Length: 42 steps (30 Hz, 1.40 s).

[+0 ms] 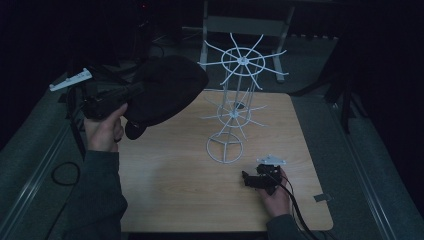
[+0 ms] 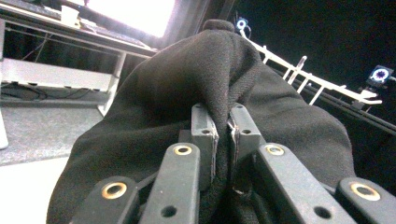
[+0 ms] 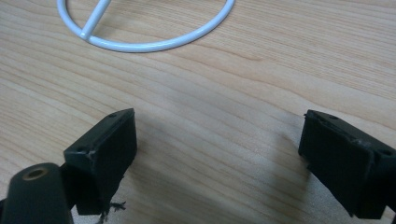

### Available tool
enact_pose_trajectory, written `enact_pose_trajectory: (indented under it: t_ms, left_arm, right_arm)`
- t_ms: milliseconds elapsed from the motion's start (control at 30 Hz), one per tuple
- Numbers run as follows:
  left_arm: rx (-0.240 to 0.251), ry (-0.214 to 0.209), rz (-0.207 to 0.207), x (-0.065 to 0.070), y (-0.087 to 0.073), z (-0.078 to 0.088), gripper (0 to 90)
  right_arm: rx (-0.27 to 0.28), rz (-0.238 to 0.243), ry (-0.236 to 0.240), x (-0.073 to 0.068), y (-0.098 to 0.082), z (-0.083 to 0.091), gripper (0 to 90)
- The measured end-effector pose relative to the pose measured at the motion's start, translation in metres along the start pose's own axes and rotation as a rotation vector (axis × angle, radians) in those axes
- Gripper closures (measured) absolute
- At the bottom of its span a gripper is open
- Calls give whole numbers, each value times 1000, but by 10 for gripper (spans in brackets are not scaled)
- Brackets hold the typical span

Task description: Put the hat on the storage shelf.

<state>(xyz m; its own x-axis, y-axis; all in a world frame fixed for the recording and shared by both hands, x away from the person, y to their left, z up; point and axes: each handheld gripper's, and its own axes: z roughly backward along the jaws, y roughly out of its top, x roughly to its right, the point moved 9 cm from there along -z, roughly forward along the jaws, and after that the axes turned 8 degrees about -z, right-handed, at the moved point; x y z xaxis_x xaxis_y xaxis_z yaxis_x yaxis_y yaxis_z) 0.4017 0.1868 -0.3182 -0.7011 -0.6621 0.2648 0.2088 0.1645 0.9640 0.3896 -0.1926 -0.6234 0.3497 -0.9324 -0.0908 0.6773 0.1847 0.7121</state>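
Left gripper [image 2: 223,140] is pinching a fold of the black knit hat [image 1: 167,90], holding it in the air just left of the white wire hat rack [image 1: 235,107], level with its top spokes. Looks like the carry-to-rack step; next move is calling for swinging the hat right and hooking it over a spoke tip. Right gripper [image 3: 217,154] is resting spread and empty beside the rack's ring base, on the light wooden tabletop [image 1: 175,185]. Room around it is sitting dark, grey floor.
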Motion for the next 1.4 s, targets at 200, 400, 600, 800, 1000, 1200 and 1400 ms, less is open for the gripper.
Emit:
enact_pose_trajectory:
  t_ms: [200,400,600,800,1000,1200,1400]
  left_arm:
    - [15,-12,9,0,2,2,842]
    - [31,-18,18,0,4,3,842]
    - [41,-29,27,0,5,4,842]
    - [52,-30,32,0,7,5,843]
    - [69,-35,43,-1,10,7,842]
    - [79,-38,43,0,13,8,843]
    - [80,-31,37,0,15,9,843]
  right_arm:
    - [1,1,0,0,0,0,111]
    - [0,1,0,0,0,0,111]
    - [0,1,0,0,0,0,111]
    - [0,0,0,0,0,0,111]
    - [0,0,0,0,0,0,111]
    - [0,1,0,0,0,0,111]
    - [0,0,0,0,0,0,111]
